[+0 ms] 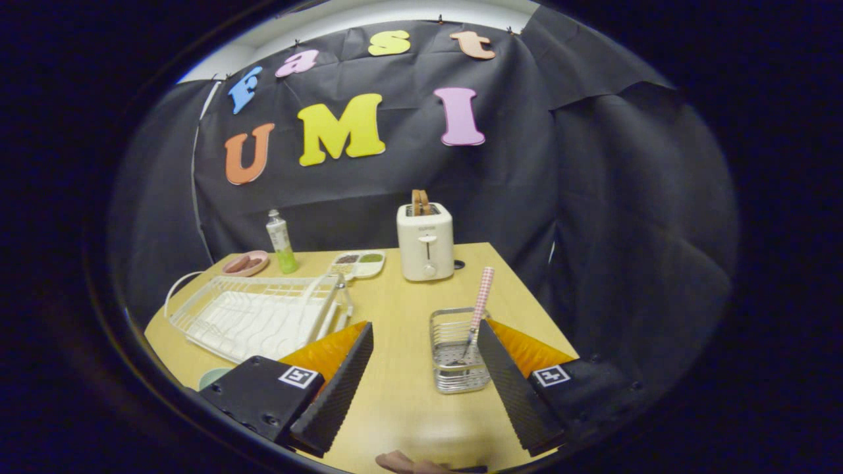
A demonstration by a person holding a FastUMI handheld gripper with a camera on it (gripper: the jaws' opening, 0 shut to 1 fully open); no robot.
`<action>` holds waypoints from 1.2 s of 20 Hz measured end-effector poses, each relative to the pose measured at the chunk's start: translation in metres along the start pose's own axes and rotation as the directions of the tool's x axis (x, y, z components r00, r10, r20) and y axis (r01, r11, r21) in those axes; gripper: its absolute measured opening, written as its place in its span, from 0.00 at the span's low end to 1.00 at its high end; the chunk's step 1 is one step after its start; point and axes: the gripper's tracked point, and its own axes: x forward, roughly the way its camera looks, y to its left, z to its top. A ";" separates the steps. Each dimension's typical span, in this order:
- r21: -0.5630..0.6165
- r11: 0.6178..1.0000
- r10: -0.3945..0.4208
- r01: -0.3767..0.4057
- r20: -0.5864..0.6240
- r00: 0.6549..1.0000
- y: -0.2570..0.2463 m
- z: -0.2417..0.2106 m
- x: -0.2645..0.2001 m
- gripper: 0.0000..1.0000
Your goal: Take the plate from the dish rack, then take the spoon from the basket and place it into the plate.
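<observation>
My gripper (425, 329) is open above the wooden table (402, 395), with nothing between its fingers. The white wire dish rack (253, 316) lies left of and beyond the left finger, and I see no plate in its slots. A pale green rounded rim (212, 377), possibly the plate, peeks out beside the left finger's base, mostly hidden. The metal basket (454, 352) stands just inside the right finger. In it leans the spoon (479, 304), its pink checked handle pointing up.
At the back of the table stand a white toaster (425, 241) holding bread, a compartment tray (359, 262), a green-white bottle (280, 241) and a pink dish (245, 263) of sausages. A person's fingertip (398, 462) shows at the near edge.
</observation>
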 end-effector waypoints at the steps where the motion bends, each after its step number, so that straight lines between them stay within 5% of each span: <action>1: 0.014 1.000 0.014 -0.013 -0.012 1.000 -0.004 0.004 0.011 1.00; 8: 0.125 0.992 0.047 -0.033 -0.108 0.993 -0.031 0.015 0.090 0.98; 12: 0.107 0.994 0.045 -0.029 -0.154 0.987 -0.035 0.012 0.119 0.81; 16: 0.093 0.994 0.073 -0.061 -0.137 0.988 -0.022 0.019 0.124 0.37; 17: 0.091 0.993 0.089 -0.079 -0.116 0.989 -0.016 0.021 0.117 0.18; 24: 0.001 0.997 -0.082 0.083 0.165 0.983 -0.023 0.088 0.050 0.17</action>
